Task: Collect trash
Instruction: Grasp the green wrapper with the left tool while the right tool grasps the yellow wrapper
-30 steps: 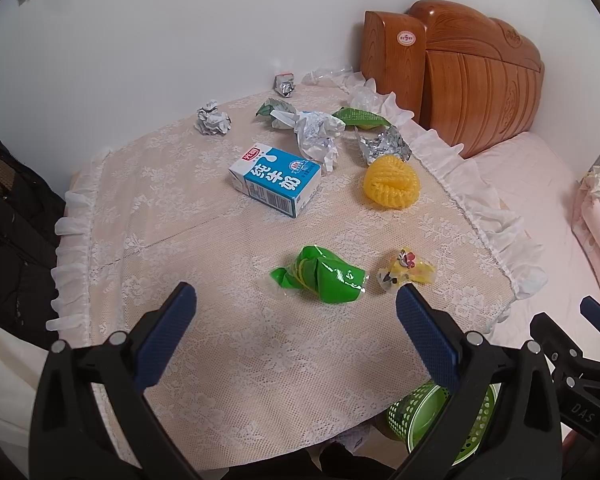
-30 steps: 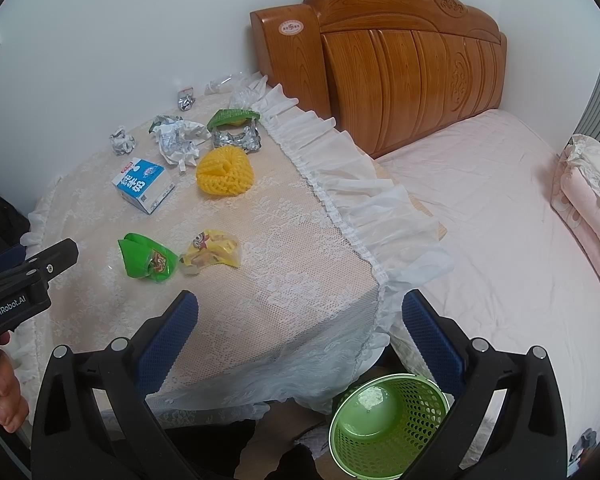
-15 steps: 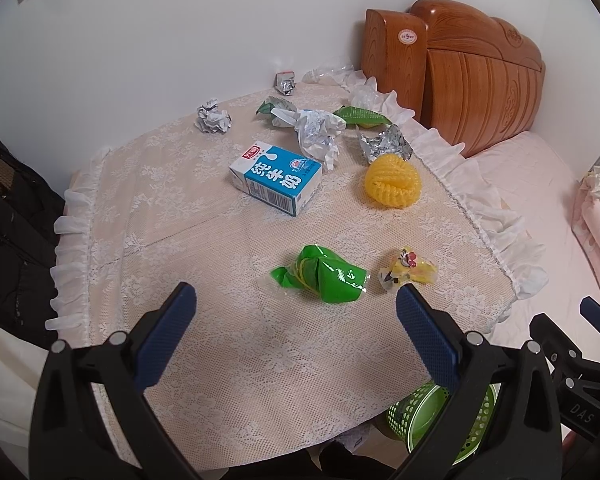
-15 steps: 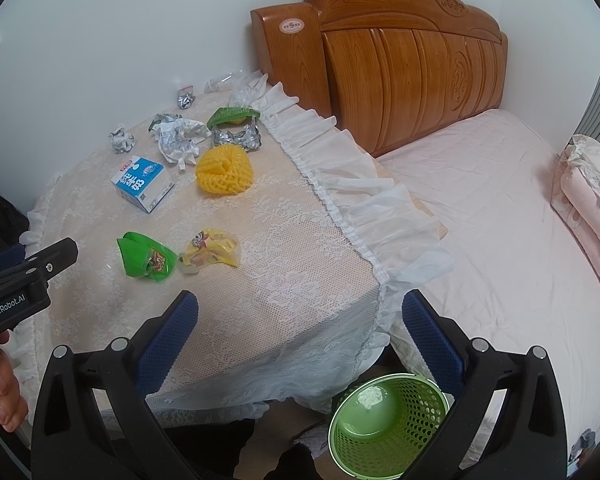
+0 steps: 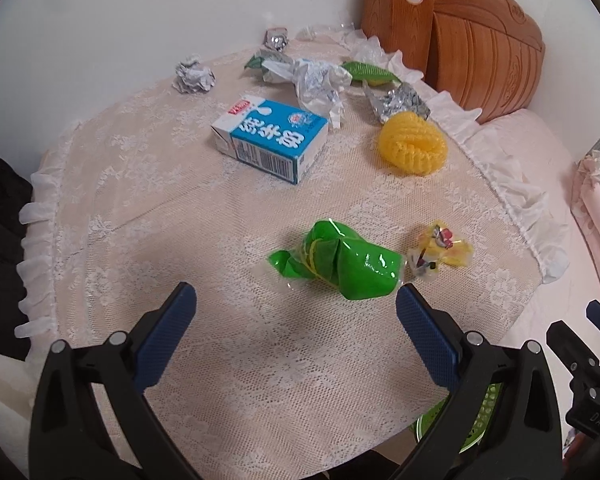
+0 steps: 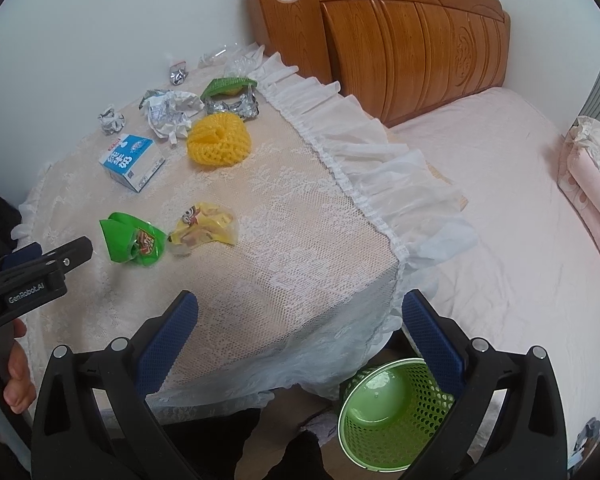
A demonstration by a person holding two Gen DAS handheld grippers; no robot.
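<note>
Evidently the left hand-held gripper (image 5: 296,320) has moved in over the counter (image 5: 140,208): in the left wrist view the green wrapper (image 5: 340,262) now lies just ahead of its wide-open, empty fingers, closer than half a second ago. Just right of it, toward the counter's right edge, lies the yellow snack packet (image 5: 440,250). Farther back sit the blue milk carton (image 5: 270,140) near the middle, the yellow foam net (image 5: 412,144) by the right edge, and crumpled foil and paper along the far edge. A sliver of the green basket (image 5: 476,416) shows below the near right corner. That approach suggests the green wrapper is the first pick; nothing has been collected yet.

From the right wrist view, the right hand-held gripper (image 6: 300,328) hangs open and empty over the counter's near corner (image 6: 300,240), much where it was. The green basket (image 6: 384,412) stands on the floor below that corner, apparently empty. The left hand-held gripper (image 6: 52,256) reaches in from the left, its tip near the green wrapper (image 6: 132,240), with the yellow snack packet (image 6: 204,226) beside it.
</note>
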